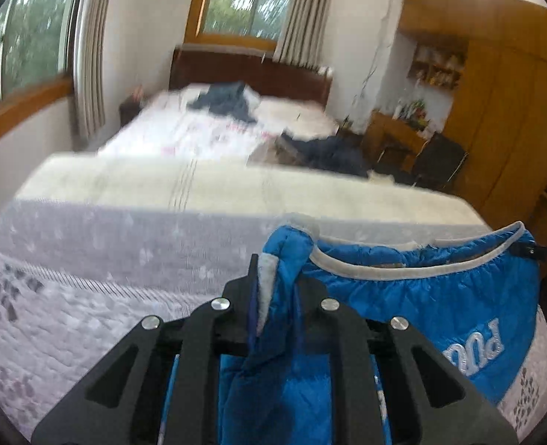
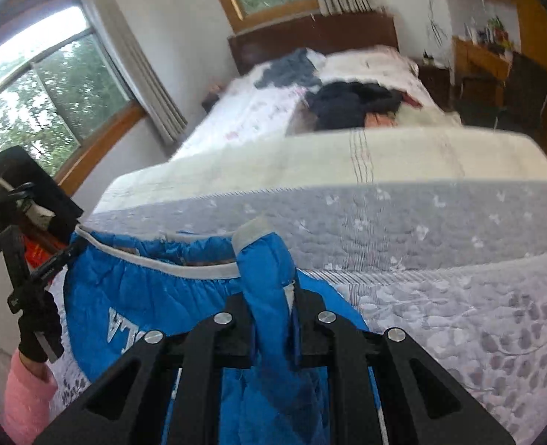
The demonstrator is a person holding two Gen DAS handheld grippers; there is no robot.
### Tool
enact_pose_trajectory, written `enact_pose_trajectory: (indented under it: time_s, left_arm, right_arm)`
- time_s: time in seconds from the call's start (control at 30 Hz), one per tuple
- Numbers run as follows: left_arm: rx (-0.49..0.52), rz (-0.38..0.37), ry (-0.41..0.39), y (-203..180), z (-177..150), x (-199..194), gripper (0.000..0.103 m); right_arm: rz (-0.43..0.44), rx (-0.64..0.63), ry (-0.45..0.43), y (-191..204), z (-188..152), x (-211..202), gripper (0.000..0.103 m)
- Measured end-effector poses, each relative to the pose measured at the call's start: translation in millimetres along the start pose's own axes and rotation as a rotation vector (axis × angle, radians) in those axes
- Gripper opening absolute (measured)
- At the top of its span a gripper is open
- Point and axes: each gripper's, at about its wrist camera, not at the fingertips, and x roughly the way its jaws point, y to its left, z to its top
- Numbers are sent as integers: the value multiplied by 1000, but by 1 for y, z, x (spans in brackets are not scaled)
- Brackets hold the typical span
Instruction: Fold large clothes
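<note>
A blue quilted jacket [image 1: 440, 296] with grey trim and white lettering is being held above a grey patterned bedspread [image 1: 88, 296], one bunched fold being pinched by the left gripper [image 1: 277, 289]. Another fold of the same jacket [image 2: 143, 289] is being pinched by the right gripper [image 2: 271, 296], and the garment is being stretched between the two.

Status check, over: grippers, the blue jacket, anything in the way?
Left gripper shut on blue jacket. Right gripper shut on it too. Jacket stretched between them above grey quilt. Dark clothes far up bed, not in the way.
</note>
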Motion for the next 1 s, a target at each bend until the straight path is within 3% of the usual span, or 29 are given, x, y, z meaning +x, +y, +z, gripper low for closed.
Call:
enact_pose_trajectory:
  time_s: [0.2,0.43,0.53,0.6,0.7,0.8,1.0]
  left_arm:
    - [-44,53,142,21,-20,57,22]
    - [-97,77,191,37,-25,68,39]
    - [-130,61,168,43,-23,50,41]
    - [-167,19,140,48,-22,28,46]
    - [-175,-17,91,54,-29,-9,51]
    - [-156,-33,69,57,-49,-48,55]
    - [-119,-68,127,48,-106,-79,60]
  right_arm:
    - [-44,73,94,-26,-15,61,14]
    - [-52,138,146,-44,-37,94,19]
    - [-59,143,125,-45,-37,77,25]
    - [-81,131,98,-46,-38,60,37]
    - [-39,102,71,-48,-50,24,37]
    - [-8,81,73,-47,-68,-1,41]
    - [50,65,131,-40,-129,-28,46]
